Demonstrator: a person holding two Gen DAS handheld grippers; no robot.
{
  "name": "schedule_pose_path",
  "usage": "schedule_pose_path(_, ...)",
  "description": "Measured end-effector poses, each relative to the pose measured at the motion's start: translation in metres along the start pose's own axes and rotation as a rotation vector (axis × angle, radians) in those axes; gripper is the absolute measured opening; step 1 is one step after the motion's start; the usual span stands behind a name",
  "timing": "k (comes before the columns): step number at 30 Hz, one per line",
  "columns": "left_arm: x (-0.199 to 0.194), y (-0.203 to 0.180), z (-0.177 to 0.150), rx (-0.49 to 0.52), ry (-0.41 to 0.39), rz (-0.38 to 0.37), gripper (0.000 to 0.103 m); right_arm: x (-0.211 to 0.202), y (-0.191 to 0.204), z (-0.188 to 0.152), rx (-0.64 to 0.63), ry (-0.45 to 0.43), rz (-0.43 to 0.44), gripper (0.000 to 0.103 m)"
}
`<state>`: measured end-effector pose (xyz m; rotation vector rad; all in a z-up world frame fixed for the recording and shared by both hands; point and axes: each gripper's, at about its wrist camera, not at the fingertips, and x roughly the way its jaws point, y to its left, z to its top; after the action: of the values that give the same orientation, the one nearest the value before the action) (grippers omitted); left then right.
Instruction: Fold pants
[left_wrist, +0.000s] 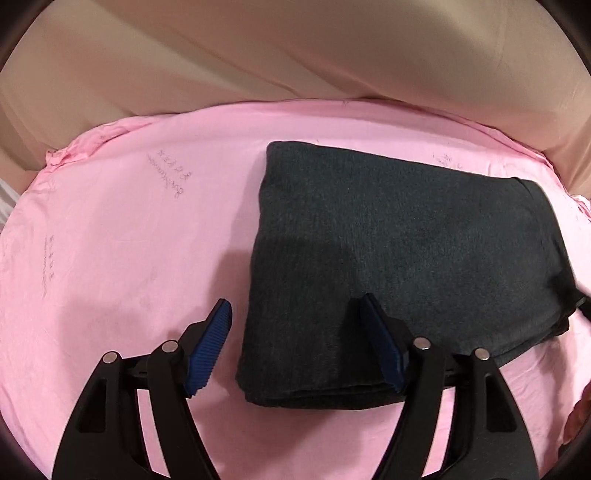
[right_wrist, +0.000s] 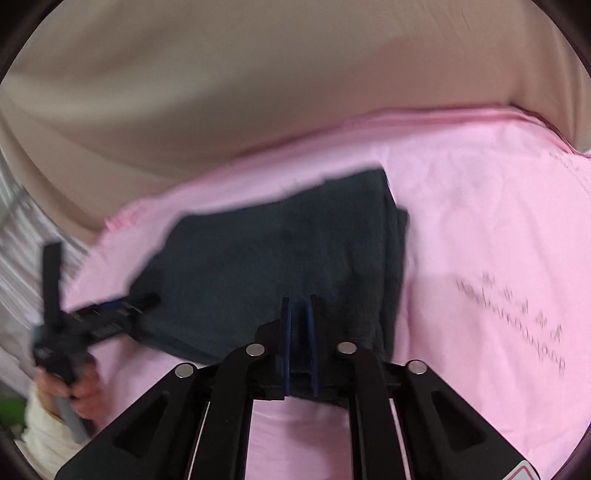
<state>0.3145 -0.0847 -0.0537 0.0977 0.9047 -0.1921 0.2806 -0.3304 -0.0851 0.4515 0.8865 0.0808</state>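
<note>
1. Pants (left_wrist: 399, 266) – dark charcoal knit, folded into a thick rectangular stack – lie on a pink sheet (left_wrist: 129, 258), with the near folded edge just ahead of both tools.
2. Left gripper (left_wrist: 295, 343) has its fingers (left_wrist: 208, 350) spread wide and released; the blue ribbed pads grip nothing. One finger hangs over the pink sheet just beside the stack's left edge, the other over the stack's near part; whether that one touches the cloth I cannot tell.
3. Right gripper (right_wrist: 298, 343) has its fingers (right_wrist: 286, 347) clenched together, blue pads close and parallel, at the near edge of the pants (right_wrist: 280, 266). A thin fold of the dark cloth appears to sit between the pads, though blur leaves that unsure.
4. In the right wrist view the left tool (right_wrist: 88, 321) shows at the stack's left side, held by a hand (right_wrist: 83, 391) in a pale sleeve (right_wrist: 44, 428).
5. The stack's long axis runs across the left wrist view, tilting down to the right, where the layered ends show.
6. The sheet is smooth thin cotton with faint script printed on it and a crumpled far edge.
7. Farthest off, beige fabric (left_wrist: 295, 55) rises behind the sheet in soft broad folds.
</note>
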Motion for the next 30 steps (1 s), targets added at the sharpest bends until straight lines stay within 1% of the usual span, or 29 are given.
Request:
schedule_pose_path(1, -0.001, 0.000, -0.001, 0.001, -0.004, 0.007, 0.071, -0.005, -0.003, -0.001, 0.039, -0.009, 0.016, 0.000)
schedule_pose_path(2, -0.002, -0.001, -0.001, 0.005, -0.008, 0.016, 0.071, -0.009, -0.002, 0.001, 0.056, 0.000, 0.010, 0.000)
schedule_pose_path(3, -0.004, -0.003, -0.001, 0.007, -0.012, 0.021, 0.069, -0.019, 0.004, 0.002, 0.049, -0.018, 0.006, 0.002)
schedule_pose_path(4, -0.008, -0.005, -0.002, 0.008, -0.014, 0.017, 0.069, -0.034, 0.008, -0.004, 0.025, -0.051, 0.007, 0.006)
schedule_pose_path(5, -0.009, -0.003, -0.001, 0.008, -0.016, 0.005, 0.069, -0.042, 0.015, -0.008, -0.008, -0.075, -0.009, 0.008)
schedule_pose_path(6, -0.011, -0.001, -0.001, 0.007, -0.019, -0.003, 0.069, -0.042, 0.017, -0.012, -0.031, -0.074, -0.034, 0.008)
schedule_pose_path(7, -0.006, 0.004, 0.001, 0.006, -0.020, -0.005, 0.069, -0.033, 0.015, -0.016, -0.038, -0.050, -0.060, 0.008)
schedule_pose_path(8, -0.006, 0.004, 0.000, 0.008, -0.020, -0.002, 0.069, -0.019, 0.008, -0.021, -0.016, -0.011, -0.064, 0.006)
schedule_pose_path(9, -0.003, 0.005, 0.000, 0.006, -0.018, 0.000, 0.069, -0.015, 0.003, -0.024, 0.007, -0.016, -0.046, 0.000)
schedule_pose_path(10, -0.004, 0.005, -0.001, 0.004, -0.017, 0.005, 0.069, -0.016, -0.001, -0.025, 0.039, -0.022, -0.026, 0.000)
schedule_pose_path(12, -0.003, 0.009, -0.002, -0.003, -0.018, 0.008, 0.069, -0.029, 0.005, -0.025, 0.059, -0.018, -0.025, 0.000)
schedule_pose_path(13, -0.007, 0.010, -0.003, -0.007, -0.019, 0.004, 0.069, -0.042, 0.004, -0.022, 0.055, -0.036, -0.024, 0.003)
schedule_pose_path(14, -0.009, 0.011, -0.004, -0.009, -0.019, 0.003, 0.069, -0.052, 0.006, -0.022, 0.047, -0.057, -0.021, 0.010)
schedule_pose_path(16, -0.019, 0.012, -0.007, -0.007, -0.024, 0.000, 0.069, -0.067, 0.020, -0.025, 0.031, -0.090, -0.032, 0.011)
schedule_pose_path(17, -0.022, 0.013, -0.009, -0.005, -0.027, 0.001, 0.069, -0.074, 0.024, -0.030, 0.019, -0.103, -0.050, 0.011)
schedule_pose_path(18, -0.027, 0.013, -0.012, 0.001, -0.031, 0.006, 0.069, -0.082, 0.026, -0.022, 0.012, -0.107, -0.069, 0.011)
schedule_pose_path(19, -0.033, 0.012, -0.015, 0.007, -0.036, 0.011, 0.069, -0.088, 0.029, -0.028, 0.005, -0.117, -0.096, 0.012)
schedule_pose_path(20, -0.037, 0.012, -0.018, 0.010, -0.042, 0.015, 0.069, -0.094, 0.028, -0.031, 0.001, -0.127, -0.112, 0.014)
schedule_pose_path(21, -0.043, 0.012, -0.021, 0.015, -0.049, 0.020, 0.069, -0.105, 0.037, -0.030, -0.002, -0.135, -0.124, 0.019)
schedule_pose_path(23, -0.059, 0.011, -0.031, 0.023, -0.073, 0.032, 0.069, -0.122, 0.041, -0.041, -0.005, -0.156, -0.161, 0.027)
schedule_pose_path(24, -0.065, 0.011, -0.036, 0.024, -0.083, 0.041, 0.069, -0.127, 0.045, -0.047, -0.008, -0.167, -0.181, 0.029)
schedule_pose_path(25, -0.071, 0.012, -0.041, 0.023, -0.092, 0.049, 0.070, -0.134, 0.050, -0.054, -0.014, -0.183, -0.205, 0.030)
schedule_pose_path(26, -0.078, 0.013, -0.048, 0.020, -0.100, 0.058, 0.071, -0.141, 0.054, -0.061, -0.017, -0.190, -0.218, 0.034)
schedule_pose_path(28, -0.092, 0.015, -0.063, 0.018, -0.112, 0.067, 0.079, -0.149, 0.061, -0.076, -0.017, -0.200, -0.237, 0.039)
schedule_pose_path(30, -0.103, 0.016, -0.077, 0.016, -0.129, 0.079, 0.083, -0.156, 0.068, -0.091, -0.016, -0.215, -0.248, 0.040)
